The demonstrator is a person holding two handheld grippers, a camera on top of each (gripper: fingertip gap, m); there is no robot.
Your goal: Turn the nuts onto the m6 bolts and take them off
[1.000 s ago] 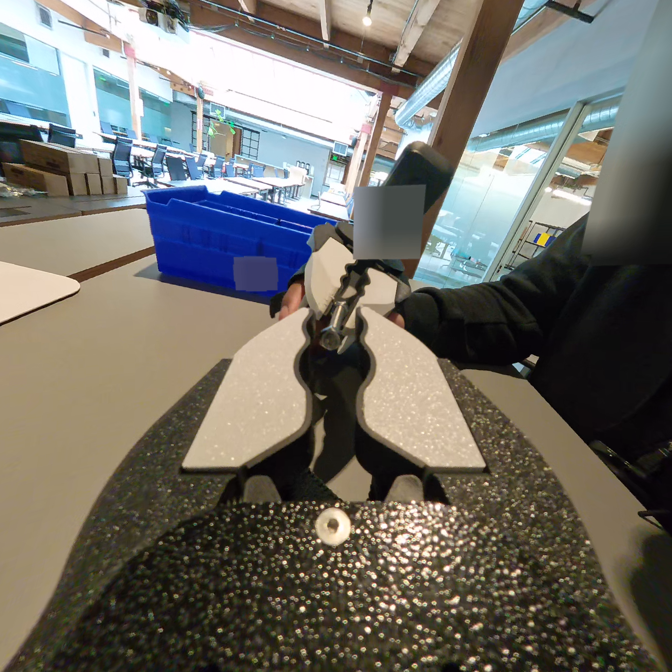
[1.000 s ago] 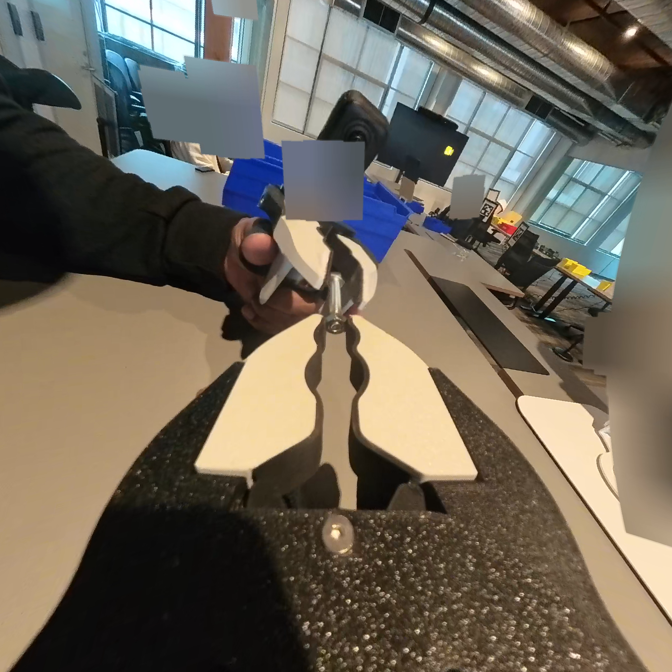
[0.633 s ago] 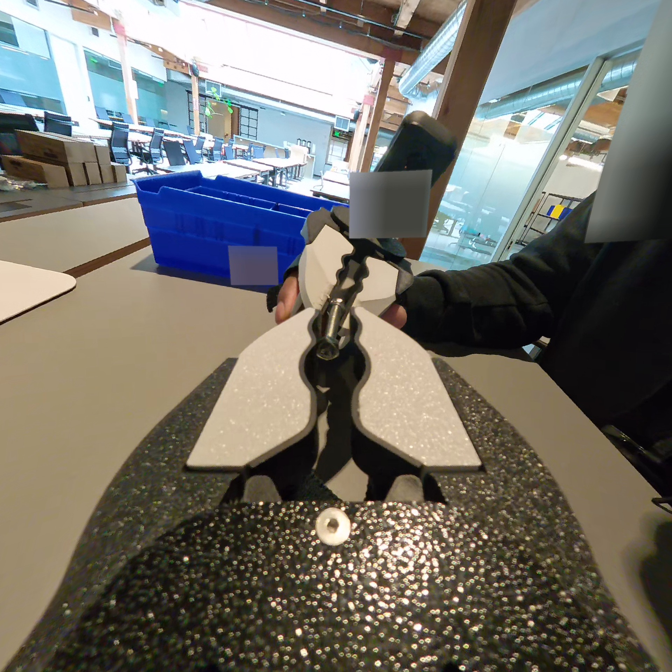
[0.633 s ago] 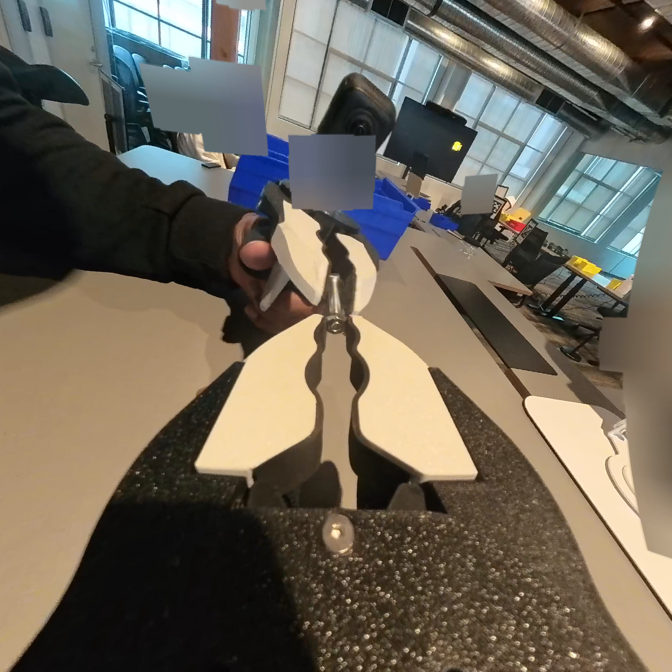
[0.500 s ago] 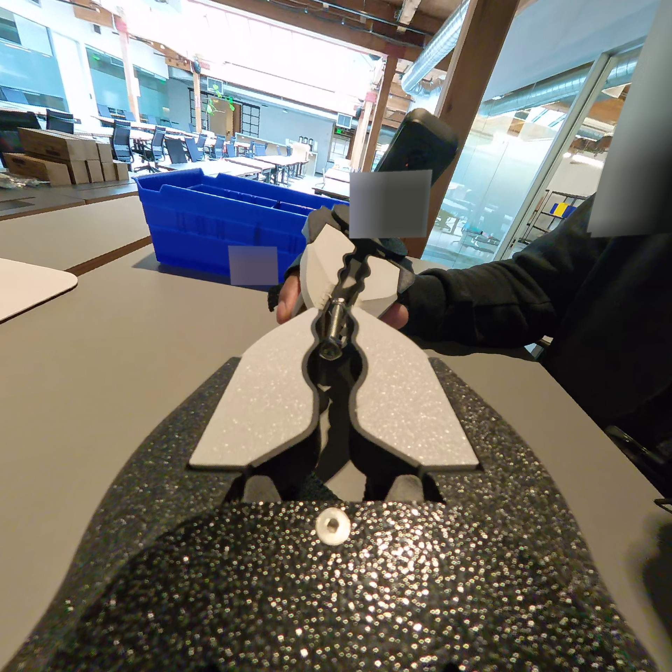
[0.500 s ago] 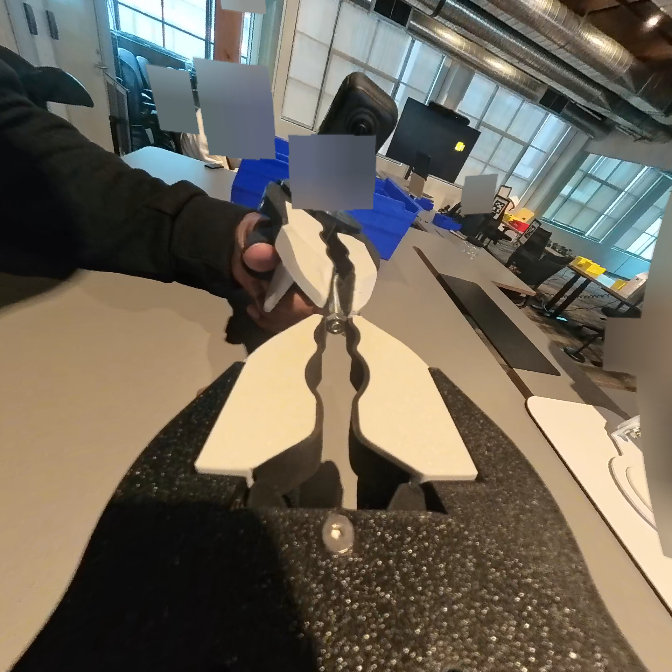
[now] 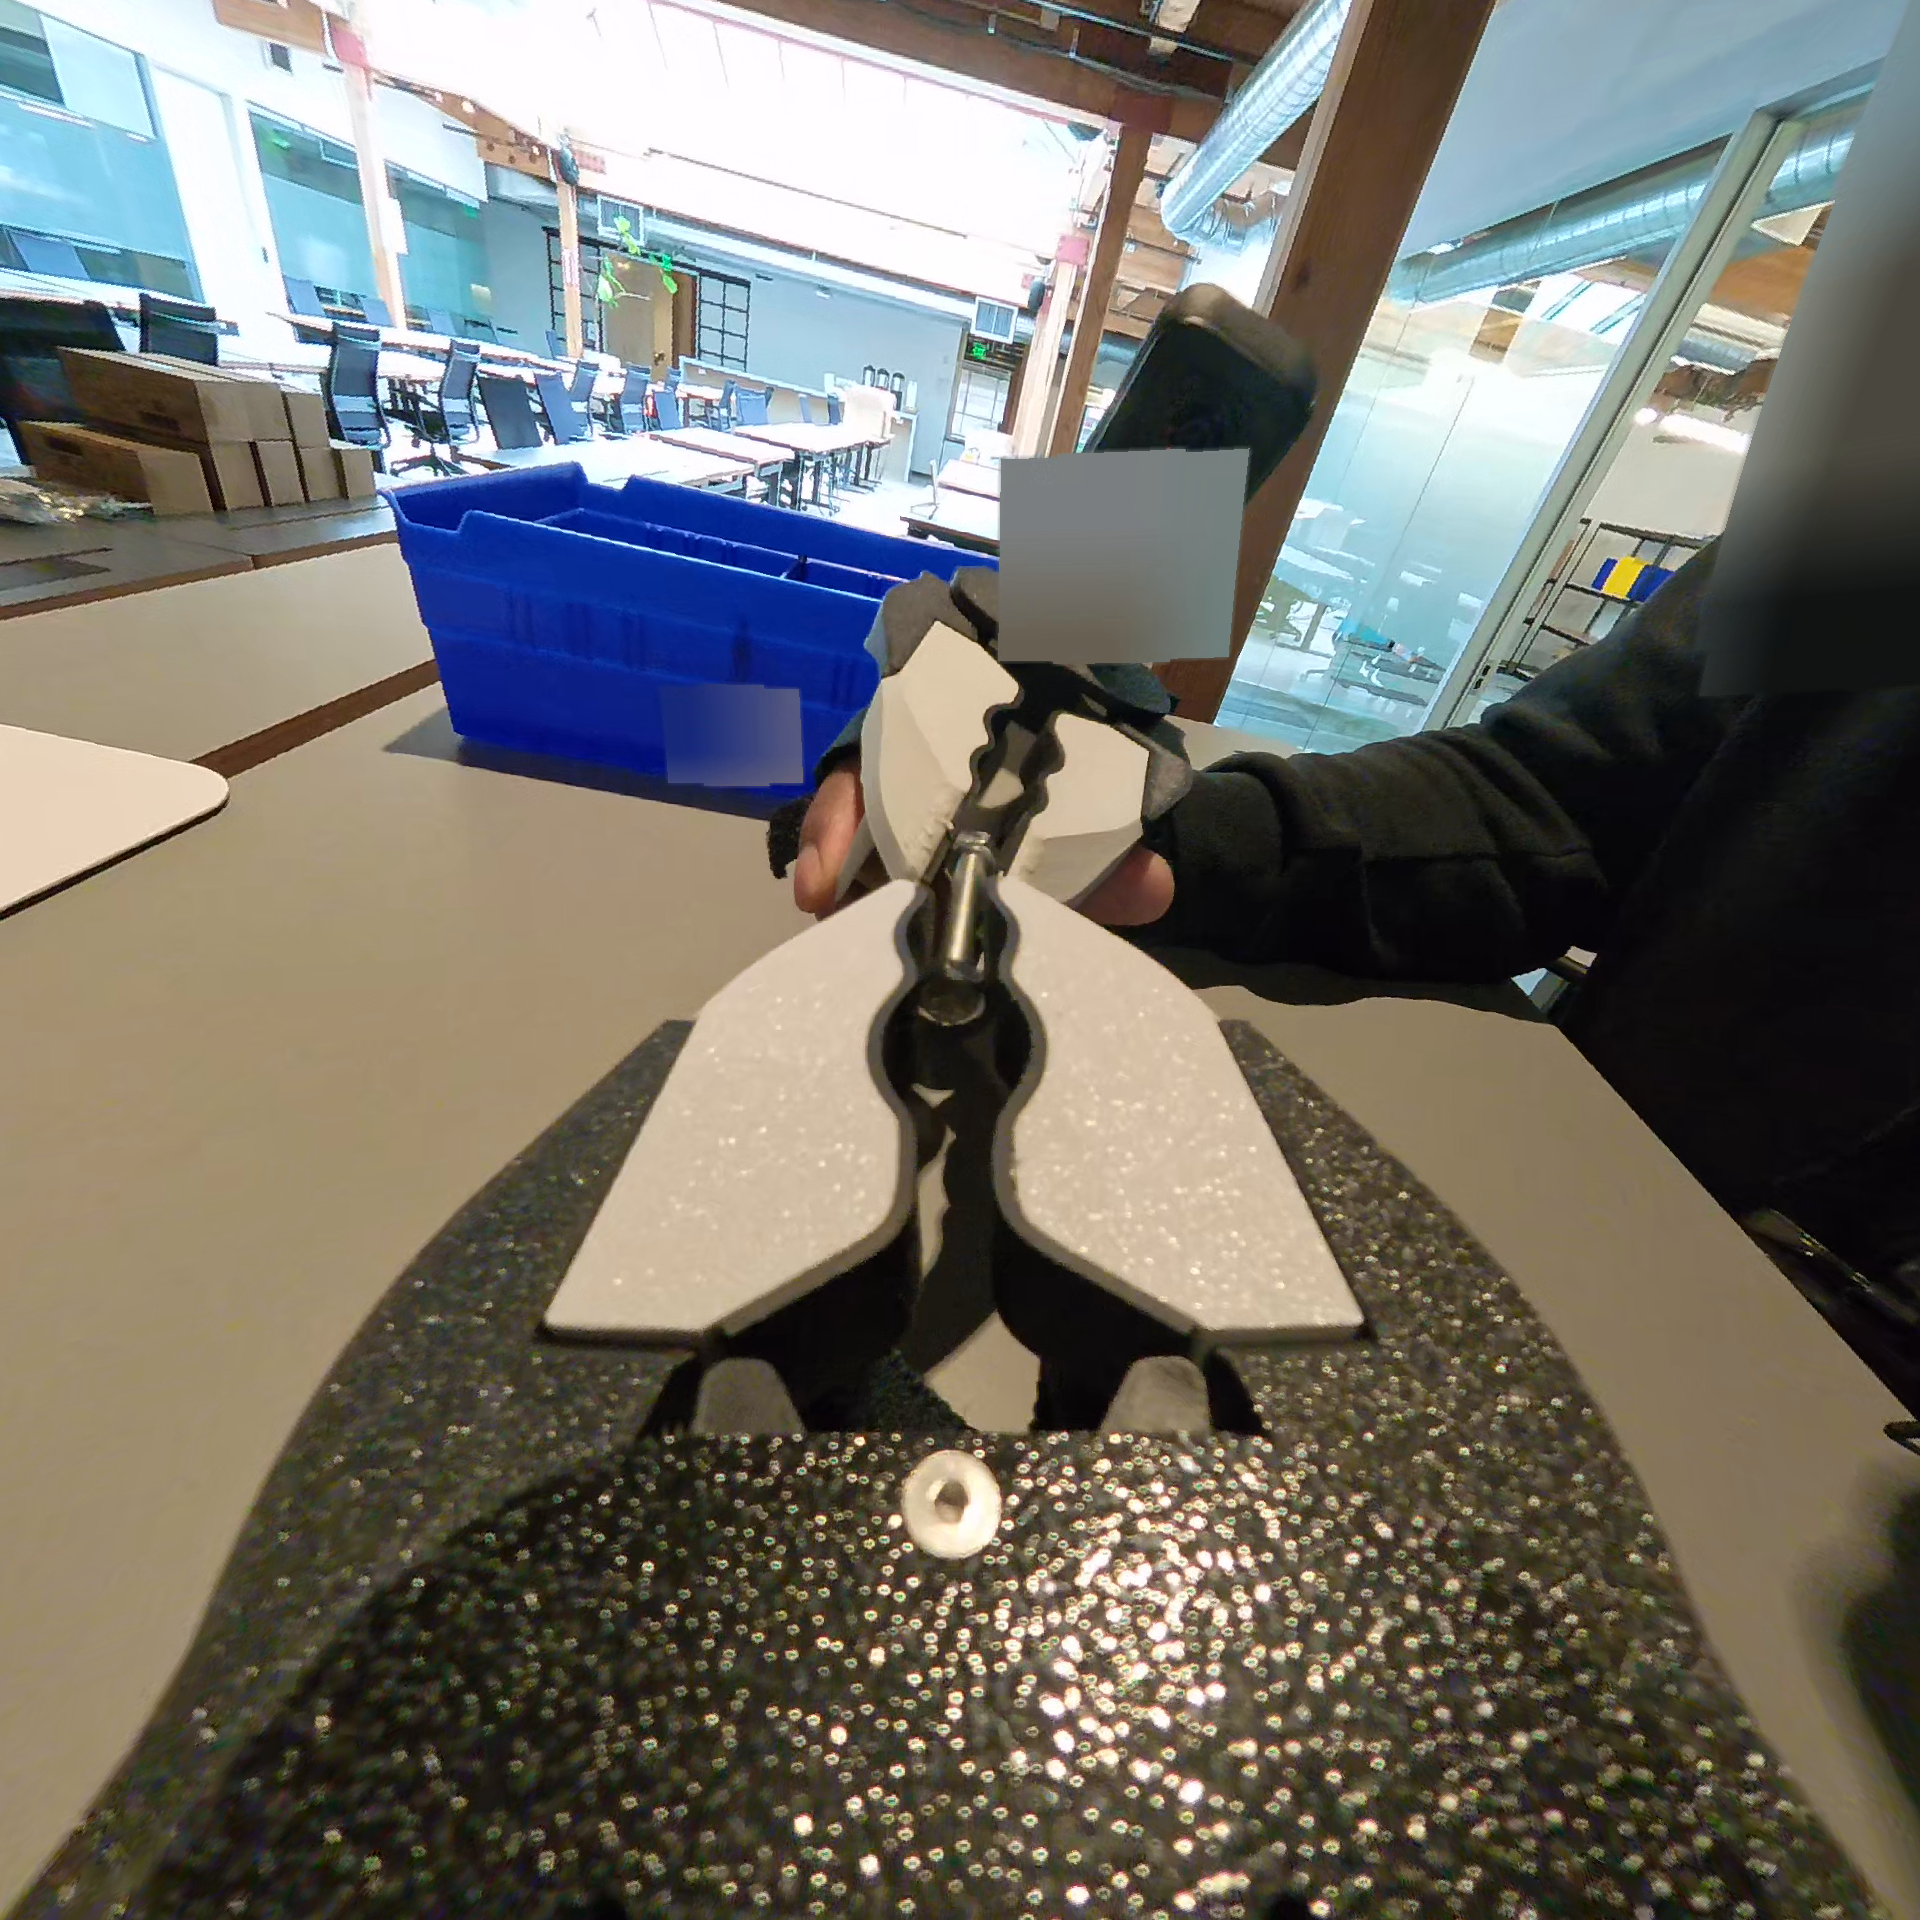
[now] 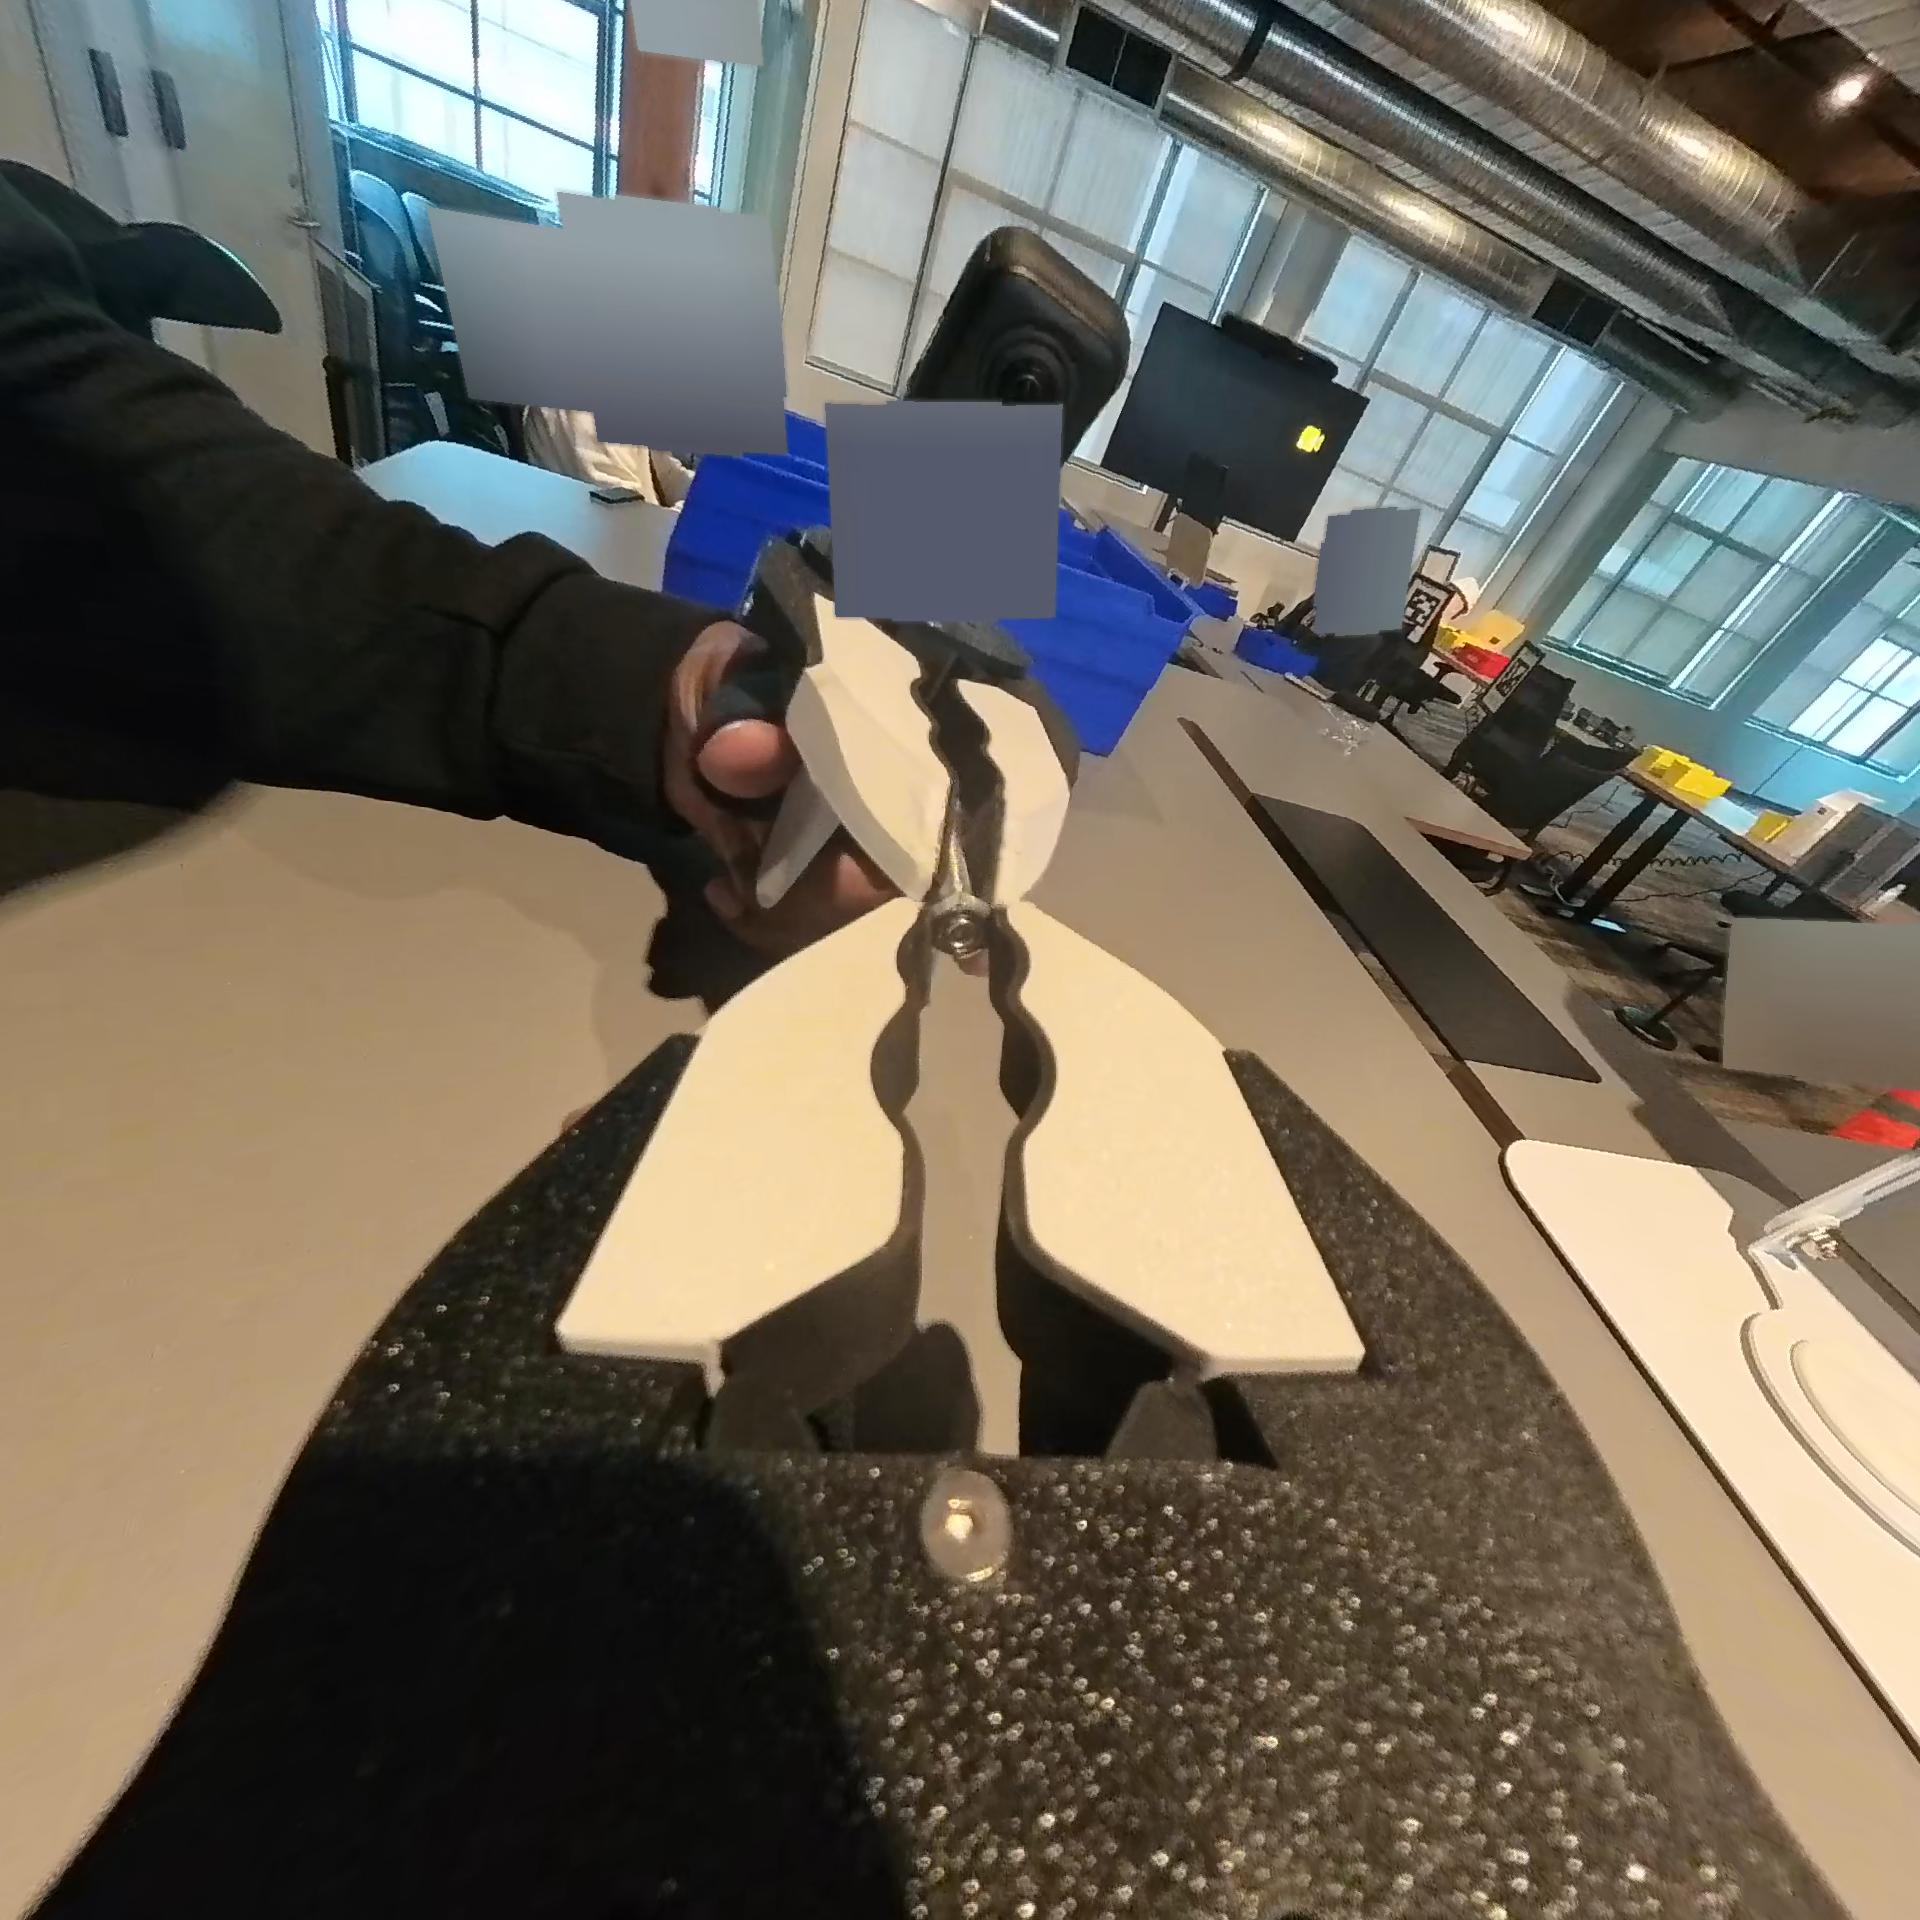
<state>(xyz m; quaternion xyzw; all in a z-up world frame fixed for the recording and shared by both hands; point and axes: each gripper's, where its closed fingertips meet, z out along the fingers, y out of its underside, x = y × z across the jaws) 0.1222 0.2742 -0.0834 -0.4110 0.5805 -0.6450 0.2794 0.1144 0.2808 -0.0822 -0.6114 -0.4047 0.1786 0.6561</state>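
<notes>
Left hand-held gripper (image 7: 954,940): pinching bolt (image 7: 961,925) at head end
Right hand-held gripper (image 8: 961,925): pinching nut (image 8: 958,928) on bolt tip
Height: above surface (image 7: 364,935)

— What kind of place is this?

— A big open office, used also as a workshop. There are long rows of desks with office chairs (image 7: 353,379), wooden posts (image 7: 1320,312) and bare pipes (image 8: 1455,114) under the ceiling.

— And the workshop part?

— Blue parts bins (image 7: 623,634) on a grey table (image 7: 312,987), cardboard boxes (image 7: 156,426), a dark monitor (image 8: 1236,416) and yellow bins (image 8: 1673,769) further away.
</notes>
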